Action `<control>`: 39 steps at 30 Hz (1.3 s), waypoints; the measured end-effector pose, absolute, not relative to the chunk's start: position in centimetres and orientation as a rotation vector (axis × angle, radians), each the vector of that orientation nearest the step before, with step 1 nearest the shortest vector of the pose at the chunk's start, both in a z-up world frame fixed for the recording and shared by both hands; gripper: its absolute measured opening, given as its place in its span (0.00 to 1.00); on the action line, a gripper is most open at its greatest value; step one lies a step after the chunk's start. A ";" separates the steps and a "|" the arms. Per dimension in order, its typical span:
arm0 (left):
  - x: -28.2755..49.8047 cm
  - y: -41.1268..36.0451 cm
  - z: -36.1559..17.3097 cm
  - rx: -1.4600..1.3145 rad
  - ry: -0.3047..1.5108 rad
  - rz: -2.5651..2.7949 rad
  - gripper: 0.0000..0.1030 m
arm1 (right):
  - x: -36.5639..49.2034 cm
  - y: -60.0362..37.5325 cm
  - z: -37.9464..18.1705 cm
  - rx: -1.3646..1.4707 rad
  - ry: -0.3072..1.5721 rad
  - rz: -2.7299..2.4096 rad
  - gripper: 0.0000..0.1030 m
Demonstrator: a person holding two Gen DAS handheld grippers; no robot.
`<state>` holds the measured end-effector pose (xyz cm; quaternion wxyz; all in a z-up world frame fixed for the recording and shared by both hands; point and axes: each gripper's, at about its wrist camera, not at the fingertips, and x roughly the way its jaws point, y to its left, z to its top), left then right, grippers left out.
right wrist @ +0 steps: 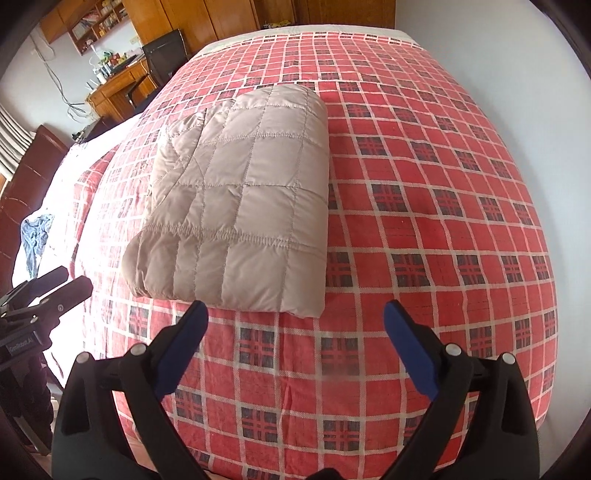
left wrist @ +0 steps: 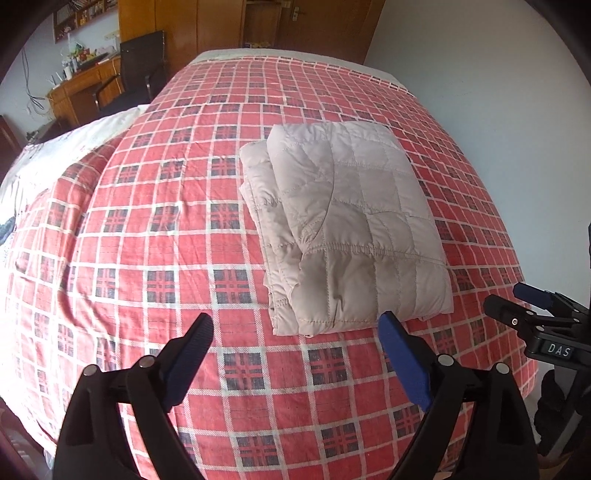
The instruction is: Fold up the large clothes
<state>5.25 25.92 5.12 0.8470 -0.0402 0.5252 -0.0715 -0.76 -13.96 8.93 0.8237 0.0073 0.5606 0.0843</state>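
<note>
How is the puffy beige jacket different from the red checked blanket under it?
The jacket is plain beige; the bedspread is red plaid with dark squares. The jacket is folded into a thick bundle; the bedspread lies spread flat across the bed. The jacket is far smaller. Both are fabric crossed by square grids.

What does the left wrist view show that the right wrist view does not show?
Only the left wrist view shows the stacked layer edges of the folded jacket and the door handle.

Only the right wrist view shows the blue cloth and the dark headboard.

Both show the jacket, the plaid bedcover, the desk, and both tools open, left tool and right tool.
</note>
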 end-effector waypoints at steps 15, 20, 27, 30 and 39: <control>3.8 25.7 6.1 -0.044 1.102 -0.073 0.91 | -1.4 -13.0 9.6 0.003 1.200 0.170 0.95; 3.8 25.7 5.7 -0.047 1.120 -0.064 0.91 | -1.6 -12.7 9.1 -0.014 1.219 0.162 0.96; 3.8 25.4 5.1 -0.024 1.132 -0.049 0.91 | -1.5 -13.2 8.9 0.003 1.222 0.153 0.96; 4.0 25.4 4.5 -0.025 1.143 -0.045 0.91 | -1.5 -13.2 8.7 -0.007 1.224 0.147 0.96; 4.1 25.3 4.0 -0.020 1.146 -0.037 0.91 | -1.5 -13.0 8.4 -0.026 1.234 0.168 0.96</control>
